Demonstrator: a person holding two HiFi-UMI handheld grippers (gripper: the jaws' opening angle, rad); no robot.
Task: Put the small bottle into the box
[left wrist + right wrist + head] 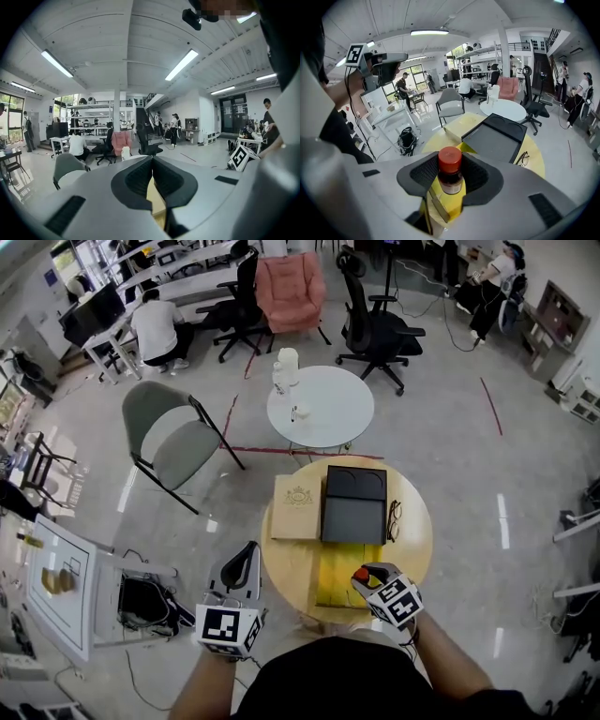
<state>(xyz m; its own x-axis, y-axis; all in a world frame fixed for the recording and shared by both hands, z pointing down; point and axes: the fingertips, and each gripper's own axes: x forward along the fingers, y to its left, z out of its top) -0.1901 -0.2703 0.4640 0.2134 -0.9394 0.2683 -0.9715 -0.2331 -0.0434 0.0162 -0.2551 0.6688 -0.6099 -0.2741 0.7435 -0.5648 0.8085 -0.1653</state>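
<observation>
Right gripper [367, 576] is clamped on the small bottle [450, 180] just under its red cap, over the table's [417, 531] near edge. Black box [353, 505] sits further in. Left gripper [152, 176] has jaws together, empty. Risk: with a grip that high, the bottle may pivot or slip, or clip the glasses [394, 519] beside the box.

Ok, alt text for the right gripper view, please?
The right tool is shut on a small dark bottle with a red cap, over a round yellow table. Beyond it lie a black box and, to its right, eyeglasses.
</observation>
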